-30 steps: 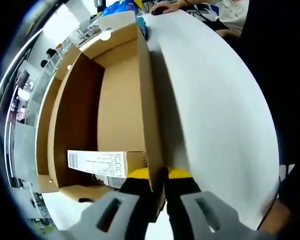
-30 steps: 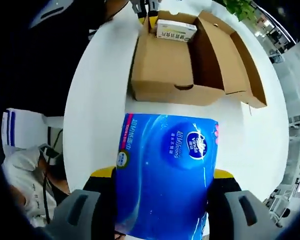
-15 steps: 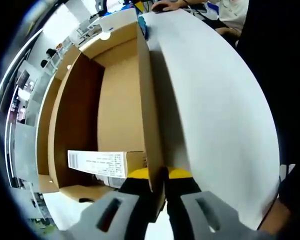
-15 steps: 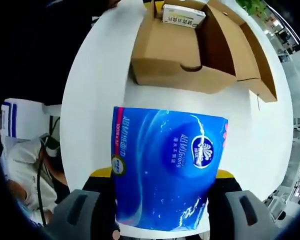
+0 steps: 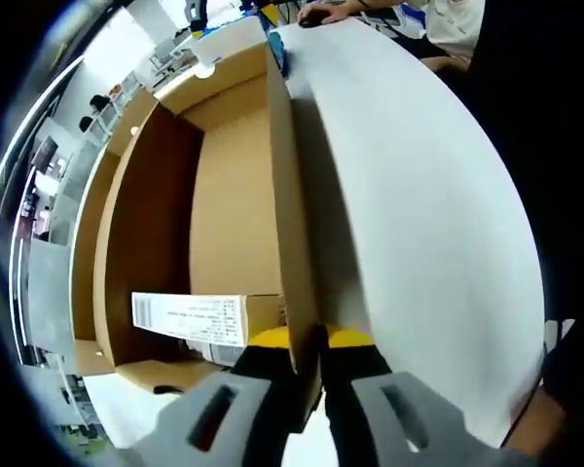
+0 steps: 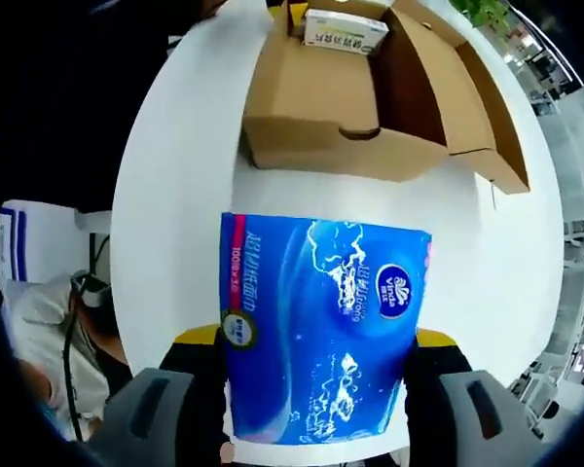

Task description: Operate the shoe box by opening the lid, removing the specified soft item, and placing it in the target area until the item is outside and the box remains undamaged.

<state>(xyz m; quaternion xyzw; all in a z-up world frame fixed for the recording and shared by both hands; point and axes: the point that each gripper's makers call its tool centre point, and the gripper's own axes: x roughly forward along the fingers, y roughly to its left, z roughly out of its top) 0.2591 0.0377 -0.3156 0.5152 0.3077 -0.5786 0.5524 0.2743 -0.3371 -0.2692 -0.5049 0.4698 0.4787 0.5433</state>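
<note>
In the left gripper view the open cardboard shoe box [image 5: 229, 214] lies on the white table [image 5: 419, 195]. My left gripper [image 5: 311, 365] is shut on the box's near side wall [image 5: 287, 233]. A small white labelled carton [image 5: 200, 316] lies inside the box. In the right gripper view my right gripper [image 6: 316, 375] is shut on a blue soft tissue pack [image 6: 321, 326], held above the table in front of the shoe box [image 6: 346, 97]. The white carton [image 6: 346, 29] shows inside the box at the far end.
The box's open lid [image 6: 477, 107] folds out to the right in the right gripper view. A seated person [image 6: 49, 331] is at the table's left edge. Bare white table [image 6: 185, 195] lies left of the box. Office furniture [image 5: 49, 165] stands beyond the table.
The right gripper view has shifted a little and the tissue pack sits slightly lower in the picture. The left gripper keeps its hold on the box wall, unmoved.
</note>
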